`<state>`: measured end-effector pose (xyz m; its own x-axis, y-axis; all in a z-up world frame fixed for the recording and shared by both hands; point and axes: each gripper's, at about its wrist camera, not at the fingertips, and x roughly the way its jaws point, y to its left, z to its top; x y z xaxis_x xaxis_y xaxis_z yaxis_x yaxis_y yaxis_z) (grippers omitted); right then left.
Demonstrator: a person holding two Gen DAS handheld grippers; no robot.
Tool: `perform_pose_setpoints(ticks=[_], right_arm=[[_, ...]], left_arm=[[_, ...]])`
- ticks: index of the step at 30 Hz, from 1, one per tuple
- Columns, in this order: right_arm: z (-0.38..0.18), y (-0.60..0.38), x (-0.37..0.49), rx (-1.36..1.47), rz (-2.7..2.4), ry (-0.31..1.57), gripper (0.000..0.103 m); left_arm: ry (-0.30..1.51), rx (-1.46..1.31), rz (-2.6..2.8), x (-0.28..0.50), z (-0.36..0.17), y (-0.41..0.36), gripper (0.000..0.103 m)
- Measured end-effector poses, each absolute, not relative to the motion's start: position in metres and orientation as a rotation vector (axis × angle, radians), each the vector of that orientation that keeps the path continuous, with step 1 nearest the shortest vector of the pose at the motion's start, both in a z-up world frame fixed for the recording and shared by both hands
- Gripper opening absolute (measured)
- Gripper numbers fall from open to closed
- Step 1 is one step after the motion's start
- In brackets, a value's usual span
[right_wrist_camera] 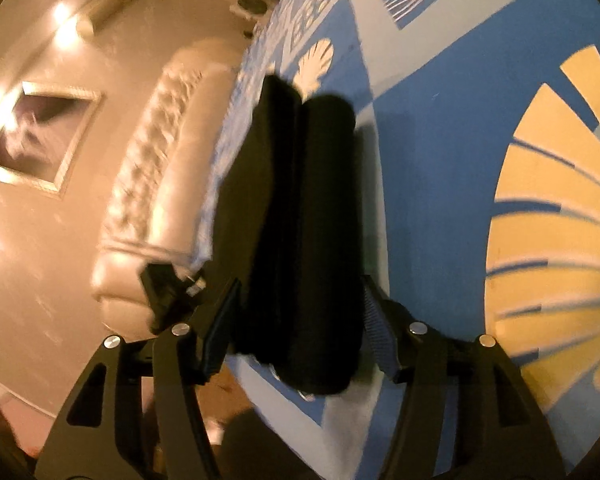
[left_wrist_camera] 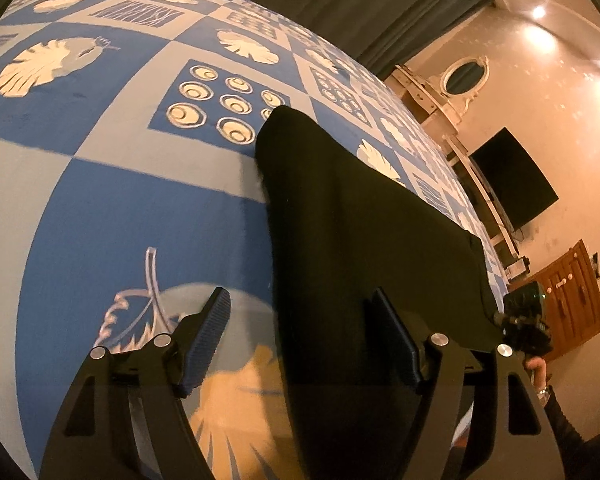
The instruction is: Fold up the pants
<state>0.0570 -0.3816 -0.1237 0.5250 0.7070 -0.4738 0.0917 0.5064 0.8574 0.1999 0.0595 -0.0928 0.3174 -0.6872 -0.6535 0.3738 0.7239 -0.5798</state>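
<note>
The black pants [left_wrist_camera: 352,232] lie folded in a long flat strip on the blue and white patterned bedspread [left_wrist_camera: 112,184]. My left gripper [left_wrist_camera: 300,332] is open, its fingers spread on either side of the near end of the pants, not closed on them. In the right wrist view the pants [right_wrist_camera: 300,220] show as a thick folded bundle between the spread fingers of my right gripper [right_wrist_camera: 296,328], which is open. The other gripper shows at the far edge of each view [left_wrist_camera: 524,320] [right_wrist_camera: 168,292].
The bed fills most of both views. A dark TV [left_wrist_camera: 512,178], a wooden cabinet [left_wrist_camera: 572,300] and an oval mirror [left_wrist_camera: 464,76] stand along the wall. A tufted cream headboard [right_wrist_camera: 156,184] and a framed picture [right_wrist_camera: 40,136] are at the bed's edge.
</note>
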Motion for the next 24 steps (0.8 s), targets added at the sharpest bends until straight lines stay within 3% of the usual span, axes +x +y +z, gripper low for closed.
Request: perform_pose_setpoints(ticks=[6,9,13,16,17,24], right_arm=[[-0.121,-0.391,0.034,1.048,0.404,0.991,0.059],[-0.113,-0.392,0.016,1.013,0.347,1.027,0.065],[-0.086,-0.372,-0.003,0.796,0.234,1.058,0.081],[-0.066,-0.347,-0.015,0.649,0.195,1.041,0.086],[-0.062,-0.339,-0.016,0.619,0.185,1.034,0.088],[-0.031,-0.277,-0.037,0.328,0.134,0.963,0.089]], left_arm=[[1.066,-0.365,-0.656,0.176,-0.084,0.071,0.072],[1.065,-0.300,-0.616,0.155,-0.072,0.070,0.072],[0.993,-0.161,-0.546,0.119,-0.043,0.058,0.072],[0.922,-0.104,-0.486,0.096,-0.018,0.050,0.075],[0.907,-0.098,-0.466,0.090,-0.013,0.049,0.081],[0.805,-0.116,-0.305,0.040,0.021,0.041,0.085]])
